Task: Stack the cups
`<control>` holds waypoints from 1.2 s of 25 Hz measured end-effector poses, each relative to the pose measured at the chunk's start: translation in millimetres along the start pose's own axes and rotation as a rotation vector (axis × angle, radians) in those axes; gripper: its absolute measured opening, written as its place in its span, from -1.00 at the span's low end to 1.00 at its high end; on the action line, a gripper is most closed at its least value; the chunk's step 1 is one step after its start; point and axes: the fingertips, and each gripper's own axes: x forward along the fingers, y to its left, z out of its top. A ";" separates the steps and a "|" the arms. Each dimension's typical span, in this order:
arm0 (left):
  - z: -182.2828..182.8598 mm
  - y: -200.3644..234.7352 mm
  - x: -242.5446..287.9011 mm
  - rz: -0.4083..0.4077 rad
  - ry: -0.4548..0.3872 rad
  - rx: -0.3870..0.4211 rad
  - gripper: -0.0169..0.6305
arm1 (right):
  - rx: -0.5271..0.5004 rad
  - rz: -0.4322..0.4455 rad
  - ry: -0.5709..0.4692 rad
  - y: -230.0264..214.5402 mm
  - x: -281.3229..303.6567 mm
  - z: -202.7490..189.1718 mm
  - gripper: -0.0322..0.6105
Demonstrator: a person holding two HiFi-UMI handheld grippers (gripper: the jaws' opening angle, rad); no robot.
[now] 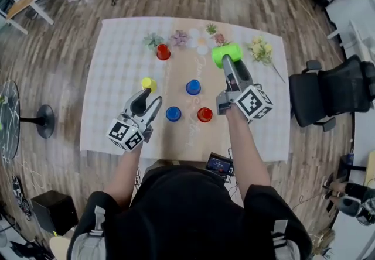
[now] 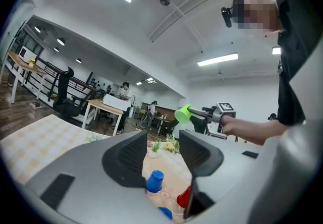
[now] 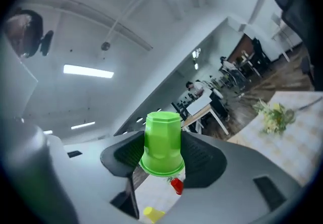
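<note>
Green cup (image 1: 227, 53) sits clamped between the jaws of the right gripper (image 1: 229, 67), right of centre in the head view and lifted off the table (image 1: 117, 130). In the right gripper view the green cup (image 3: 162, 142) fills the gap between the two pads, with its closed base uppermost in the frame and its rim lowest.

The left gripper (image 1: 150, 99) is at lower left, jaws spread with nothing in them. Through that gap its own view shows only cups lying farther off on the cloth.

Five cups stand upside down and well apart from one another:
- the far red cup (image 1: 163, 51), upper centre
- the yellow cup (image 1: 149, 84), just above the left gripper's tips
- the upper blue cup (image 1: 193, 86), mid-frame
- the lower blue cup (image 1: 173, 113)
- the near red cup (image 1: 205, 115), beside the lower blue cup

The right gripper's marker cube (image 1: 254, 103) and the forearm cover the cloth just right of the near red cup.

A row of small potted plants (image 1: 179, 37) lines the top edge of the table, and the green cup overlaps one of them in the picture. A spray of pale flowers (image 1: 259, 49) lies at upper right. A black office chair (image 1: 334, 92) stands off the right edge, and a small screen (image 1: 220, 164) sits at the bottom edge of the table, near the person's chest.
</note>
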 end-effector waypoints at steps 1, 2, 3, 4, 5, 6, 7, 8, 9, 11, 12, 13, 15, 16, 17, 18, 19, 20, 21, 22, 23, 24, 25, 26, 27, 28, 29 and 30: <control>1.4 -3.2 -2.2 -0.014 -0.001 0.001 -0.35 | -0.055 0.008 -0.005 13.4 -7.7 0.0 -0.17; 2.6 -6.3 -4.5 -0.028 -0.002 0.002 -0.35 | -0.112 0.013 -0.011 26.3 -15.2 -0.6 -0.17; 3.4 -9.2 -7.1 -0.042 -0.004 0.003 -0.35 | -0.170 0.016 -0.016 38.5 -22.4 -2.3 -0.17; 3.2 -11.5 -10.6 -0.054 -0.006 0.004 -0.35 | -0.227 0.016 -0.019 49.6 -29.3 -5.6 -0.17; 2.1 -13.8 -14.9 -0.065 -0.008 0.004 -0.35 | -0.280 0.013 -0.020 59.4 -36.3 -10.9 -0.17; 0.7 -16.2 -19.7 -0.075 -0.007 0.001 -0.35 | -0.329 0.007 -0.019 67.7 -43.4 -17.8 -0.17; -0.8 -18.6 -24.5 -0.085 -0.004 -0.002 -0.35 | -0.374 -0.002 -0.017 74.5 -50.4 -25.7 -0.17; -2.1 -20.9 -28.9 -0.094 0.000 -0.004 -0.35 | -0.415 -0.012 -0.014 79.9 -57.2 -33.8 -0.17; -3.5 -22.8 -33.1 -0.102 0.003 -0.005 -0.35 | -0.451 -0.023 -0.011 84.0 -63.5 -41.8 -0.17; -8.4 -25.4 -41.7 -0.119 0.003 -0.005 -0.35 | -0.505 -0.046 -0.002 88.2 -75.3 -59.1 -0.17; -11.2 -26.4 -46.0 -0.125 0.003 -0.005 -0.35 | -0.524 -0.056 0.005 88.3 -80.7 -68.7 -0.17; -14.2 -27.2 -49.9 -0.130 0.003 -0.007 -0.35 | -0.540 -0.065 0.013 87.7 -85.4 -78.7 -0.17; -21.0 -27.6 -56.7 -0.138 0.008 -0.008 -0.35 | -0.562 -0.086 0.033 85.0 -92.3 -98.0 -0.17; -24.2 -27.2 -59.5 -0.141 0.011 -0.007 -0.35 | -0.571 -0.098 0.042 82.9 -94.4 -107.3 -0.17; -26.9 -26.8 -62.0 -0.143 0.013 -0.009 -0.35 | -0.581 -0.111 0.050 79.9 -96.1 -116.5 -0.17; -28.9 -26.5 -64.1 -0.144 0.014 -0.011 -0.35 | -0.590 -0.126 0.058 76.0 -97.9 -125.7 -0.17; -30.3 -26.6 -66.1 -0.143 0.016 -0.013 -0.35 | -0.595 -0.142 0.066 71.6 -99.8 -135.0 -0.17; -31.5 -26.8 -68.0 -0.141 0.018 -0.014 -0.35 | -0.599 -0.157 0.076 67.0 -101.7 -144.3 -0.17; -33.2 -26.7 -69.9 -0.140 0.020 -0.016 -0.35 | -0.606 -0.170 0.090 62.7 -103.6 -153.9 -0.17; -35.8 -26.2 -71.6 -0.139 0.022 -0.018 -0.35 | -0.617 -0.179 0.106 59.0 -105.2 -163.7 -0.17; -39.2 -25.2 -73.0 -0.139 0.026 -0.021 -0.35 | -0.632 -0.186 0.122 55.6 -106.5 -173.4 -0.17; -43.3 -24.0 -74.1 -0.139 0.031 -0.025 -0.35 | -0.645 -0.192 0.136 52.5 -107.5 -182.7 -0.17; -47.6 -22.9 -75.1 -0.139 0.038 -0.028 -0.35 | -0.655 -0.197 0.146 49.3 -108.5 -191.1 -0.17; -51.9 -22.1 -76.1 -0.139 0.043 -0.032 -0.35 | -0.661 -0.203 0.152 45.9 -109.5 -198.5 -0.17; -56.0 -21.6 -77.1 -0.140 0.048 -0.035 -0.35 | -0.666 -0.209 0.157 42.4 -110.4 -205.3 -0.17; -59.8 -21.4 -78.2 -0.140 0.052 -0.039 -0.35 | -0.670 -0.214 0.162 38.8 -111.0 -211.7 -0.17; -63.3 -21.2 -79.4 -0.140 0.056 -0.041 -0.35 | -0.672 -0.217 0.169 35.1 -111.1 -217.9 -0.17; -66.5 -21.0 -80.7 -0.139 0.060 -0.044 -0.35 | -0.675 -0.220 0.176 31.6 -110.7 -224.1 -0.17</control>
